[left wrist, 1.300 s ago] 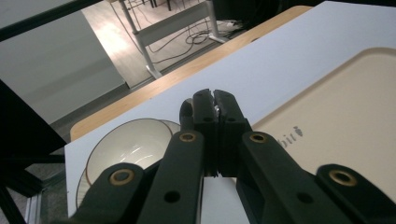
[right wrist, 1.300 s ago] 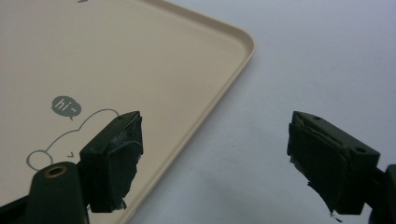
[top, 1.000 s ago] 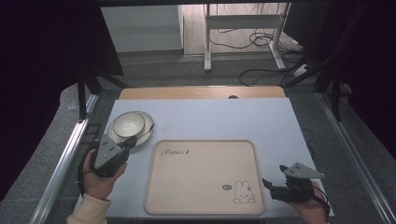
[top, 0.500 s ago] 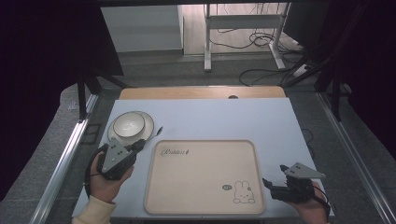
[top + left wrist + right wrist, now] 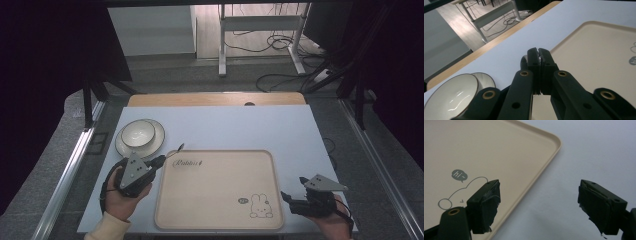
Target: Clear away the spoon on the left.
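**Beside tray, L jaws pinched on thin utensil**

At tray's (image 5: 215,190) far-left corner my left gripper (image 5: 159,161) is clamped on a thin utensil (image 5: 178,148); tip pokes past jaws, handle hidden btwn them, can't tell spoon or fork. Bowl (image 5: 138,134) sits on plate (image 5: 155,141) just beyond. Right gripper (image 5: 286,197) hovers w/ jaws wide, nothing btwn, at tray's near-right edge by rabbit print (image 5: 260,206); its hand (image 5: 334,224) is cut off by frame.
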The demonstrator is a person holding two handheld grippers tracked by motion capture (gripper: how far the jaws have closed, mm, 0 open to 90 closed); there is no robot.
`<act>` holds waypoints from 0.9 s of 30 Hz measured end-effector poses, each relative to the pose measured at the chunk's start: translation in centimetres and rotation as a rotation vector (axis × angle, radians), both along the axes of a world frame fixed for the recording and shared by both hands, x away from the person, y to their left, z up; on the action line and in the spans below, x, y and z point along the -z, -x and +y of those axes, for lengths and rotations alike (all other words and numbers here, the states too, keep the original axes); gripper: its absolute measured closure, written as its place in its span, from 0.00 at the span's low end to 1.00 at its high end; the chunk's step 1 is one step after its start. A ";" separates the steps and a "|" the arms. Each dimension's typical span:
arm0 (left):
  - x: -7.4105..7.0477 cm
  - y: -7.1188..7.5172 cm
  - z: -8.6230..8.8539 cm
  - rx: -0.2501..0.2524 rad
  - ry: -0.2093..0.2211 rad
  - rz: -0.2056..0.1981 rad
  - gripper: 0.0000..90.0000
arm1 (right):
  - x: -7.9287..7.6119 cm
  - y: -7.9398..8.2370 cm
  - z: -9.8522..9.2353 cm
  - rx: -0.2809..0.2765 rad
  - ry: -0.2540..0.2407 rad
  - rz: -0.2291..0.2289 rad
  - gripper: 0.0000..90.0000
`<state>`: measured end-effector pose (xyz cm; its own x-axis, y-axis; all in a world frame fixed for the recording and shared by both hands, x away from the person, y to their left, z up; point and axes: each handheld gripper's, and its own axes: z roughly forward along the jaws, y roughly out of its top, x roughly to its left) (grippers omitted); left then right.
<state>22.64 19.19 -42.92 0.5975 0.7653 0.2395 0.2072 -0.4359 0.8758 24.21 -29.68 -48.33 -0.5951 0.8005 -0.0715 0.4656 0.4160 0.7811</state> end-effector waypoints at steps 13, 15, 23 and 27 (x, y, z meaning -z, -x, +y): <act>1.0 0.0 -1.0 0.024 -0.035 0.021 1.00 | 0.1 0.0 0.0 -0.001 0.004 0.003 0.20; 1.2 0.0 -1.2 0.027 -0.036 0.025 1.00 | 0.1 0.0 0.0 -0.001 0.004 0.003 0.20; 1.6 -0.1 -1.6 0.041 -0.046 0.033 1.00 | 0.1 0.0 0.0 -0.003 0.005 0.005 0.20; 1.9 -0.2 -1.7 0.043 -0.051 0.043 1.00 | 0.1 0.0 0.0 -0.003 0.006 0.006 0.20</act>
